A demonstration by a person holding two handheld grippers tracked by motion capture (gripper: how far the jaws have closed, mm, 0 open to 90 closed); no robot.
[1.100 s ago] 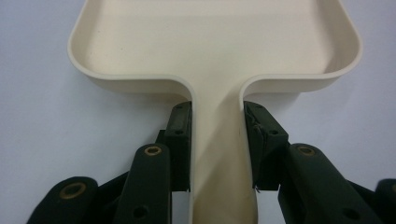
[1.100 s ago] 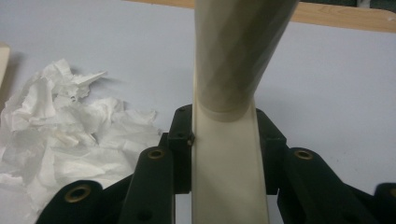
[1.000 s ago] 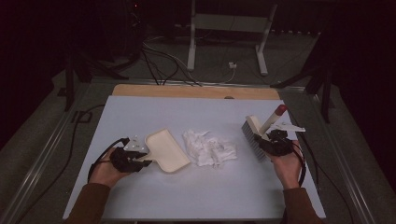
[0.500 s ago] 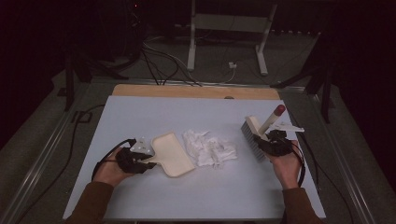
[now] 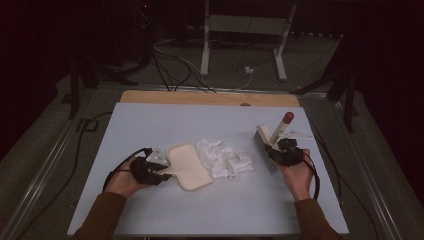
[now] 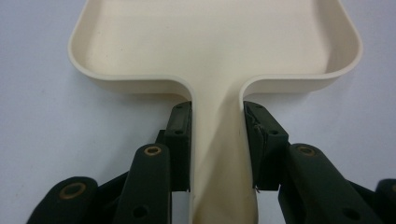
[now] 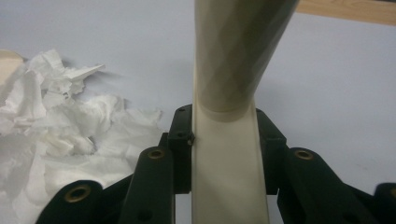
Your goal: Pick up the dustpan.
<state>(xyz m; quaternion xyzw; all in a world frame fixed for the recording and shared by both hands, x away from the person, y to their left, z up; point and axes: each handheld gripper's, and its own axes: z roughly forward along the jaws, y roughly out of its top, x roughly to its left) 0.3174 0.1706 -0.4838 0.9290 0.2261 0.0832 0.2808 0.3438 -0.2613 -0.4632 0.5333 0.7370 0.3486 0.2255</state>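
High view: a pale blue worktop (image 5: 150,125) carries a cream dustpan (image 5: 189,166), a heap of torn white paper (image 5: 224,158) and a brush (image 5: 267,145). The left gripper (image 5: 159,172), in the person's left hand (image 5: 122,182), lies low near the front left part of the worktop, its jaws closed on the dustpan's handle. The pan lies flat, well in from the left edge, its open mouth facing the paper and just beside it. The paper sits about midway between the left and right edges, a little nearer the front edge than the back. The right gripper (image 5: 276,146), in the right hand (image 5: 296,175), grips the brush near the right edge; the bristle head rests on the worktop just right of the paper, and the red-tipped handle tilts up toward the back right corner.

Left gripper view: both black jaws press the sides of the cream handle where it meets the dustpan (image 6: 215,42), which lies on the blue surface.

Right gripper view: the jaws clamp the cream neck of the brush (image 7: 229,140), with the crumpled paper (image 7: 56,121) to the left.
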